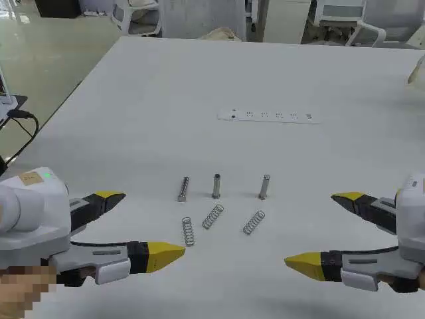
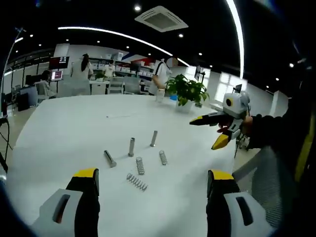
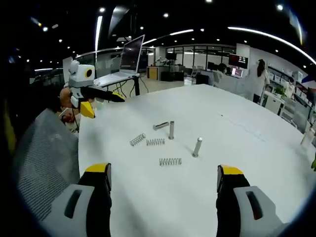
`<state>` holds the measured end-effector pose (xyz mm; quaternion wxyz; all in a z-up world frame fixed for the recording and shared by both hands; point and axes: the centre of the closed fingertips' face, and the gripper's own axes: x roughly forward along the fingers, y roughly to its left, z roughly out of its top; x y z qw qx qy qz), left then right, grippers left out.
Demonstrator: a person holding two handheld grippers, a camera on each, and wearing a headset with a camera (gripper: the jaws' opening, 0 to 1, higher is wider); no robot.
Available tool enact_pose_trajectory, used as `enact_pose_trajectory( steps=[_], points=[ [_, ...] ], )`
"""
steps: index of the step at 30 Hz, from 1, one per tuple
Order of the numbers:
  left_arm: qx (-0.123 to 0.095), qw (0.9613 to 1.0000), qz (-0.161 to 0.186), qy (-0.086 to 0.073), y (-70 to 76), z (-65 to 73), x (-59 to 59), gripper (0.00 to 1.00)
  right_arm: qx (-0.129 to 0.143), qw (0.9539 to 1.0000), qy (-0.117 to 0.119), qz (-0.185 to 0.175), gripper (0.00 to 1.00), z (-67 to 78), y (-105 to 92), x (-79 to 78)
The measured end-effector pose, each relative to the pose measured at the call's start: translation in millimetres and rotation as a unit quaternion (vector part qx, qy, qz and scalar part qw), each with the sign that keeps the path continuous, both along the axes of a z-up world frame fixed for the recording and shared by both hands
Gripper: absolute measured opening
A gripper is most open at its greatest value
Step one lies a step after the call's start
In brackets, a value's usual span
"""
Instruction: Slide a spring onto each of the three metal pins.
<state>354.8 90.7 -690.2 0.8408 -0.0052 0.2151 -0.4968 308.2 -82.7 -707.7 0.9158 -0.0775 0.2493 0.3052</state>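
Three metal pins stand in a row on the white table: the left pin lies on its side, while the middle pin and the right pin are upright. Just in front of them lie three loose springs. My left gripper hovers open at the near left, a short way from the left spring. At the near right my right gripper is open too, with nothing between its jaws. The right gripper view shows the springs ahead of the open jaws.
A white power strip lies flat beyond the pins. Office chairs stand past the table's far edge. A laptop sits on the table's left corner, and a potted plant on its right side. People stand in the background.
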Motion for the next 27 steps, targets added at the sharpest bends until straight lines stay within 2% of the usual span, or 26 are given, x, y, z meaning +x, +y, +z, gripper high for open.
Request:
enact_pose_trajectory(
  steps=[5, 12, 27],
  points=[
    [0.005, 1.0000, 0.001, 0.000, -0.6, -2.3, 0.7, 0.87, 0.000, 1.0000, -0.004, -0.005, 0.88, 2.1, -3.1, 1.7],
    [0.012, 0.9999, -0.002, 0.007, 0.1, -7.8, -6.3, 0.86, 0.004, 1.0000, 0.001, -0.002, 0.88, -1.7, 3.8, -5.5],
    [0.010, 0.9998, 0.009, 0.010, 3.5, -5.7, -6.2, 0.85, 0.010, 0.9999, 0.006, 0.003, 0.87, -4.9, 7.3, -5.6]
  ],
)
